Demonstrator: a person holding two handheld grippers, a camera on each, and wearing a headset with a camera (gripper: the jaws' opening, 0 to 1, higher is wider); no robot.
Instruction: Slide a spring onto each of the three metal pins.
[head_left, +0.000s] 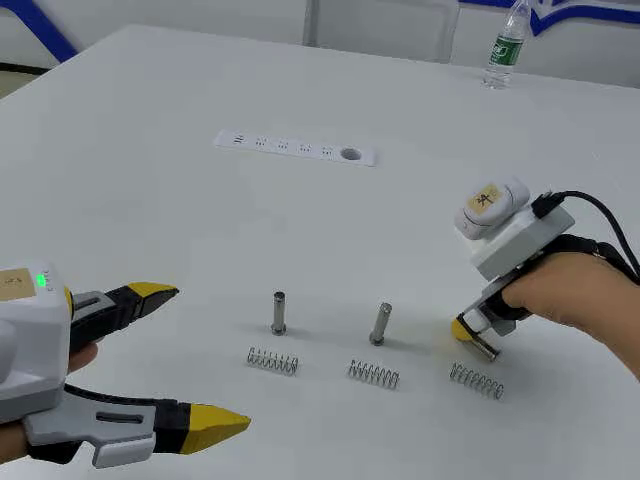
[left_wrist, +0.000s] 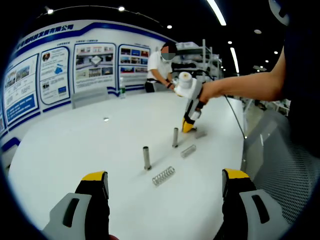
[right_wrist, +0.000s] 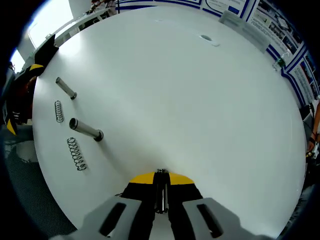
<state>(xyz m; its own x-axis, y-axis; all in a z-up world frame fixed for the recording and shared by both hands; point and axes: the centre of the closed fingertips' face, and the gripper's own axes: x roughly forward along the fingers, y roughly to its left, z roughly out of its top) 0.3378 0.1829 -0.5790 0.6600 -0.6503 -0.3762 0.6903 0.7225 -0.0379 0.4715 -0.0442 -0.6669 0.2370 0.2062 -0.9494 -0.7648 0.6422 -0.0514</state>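
Right hand-held gripper (head_left: 468, 331) clamps the rightmost pin (head_left: 485, 348) (left hand-held gripper (head_left: 210, 357) gapes wide).

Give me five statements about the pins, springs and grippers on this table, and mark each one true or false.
1. The right gripper is shut on a metal pin. True.
2. A spring sits on the leftmost pin. False: the three springs lie flat on the table, none on a pin.
3. The left gripper is open and holds nothing. True.
4. The water bottle lies on its side among the springs. False: it stands upright at the table's far edge.
5. Two pins stand upright, apart from both grippers. True.
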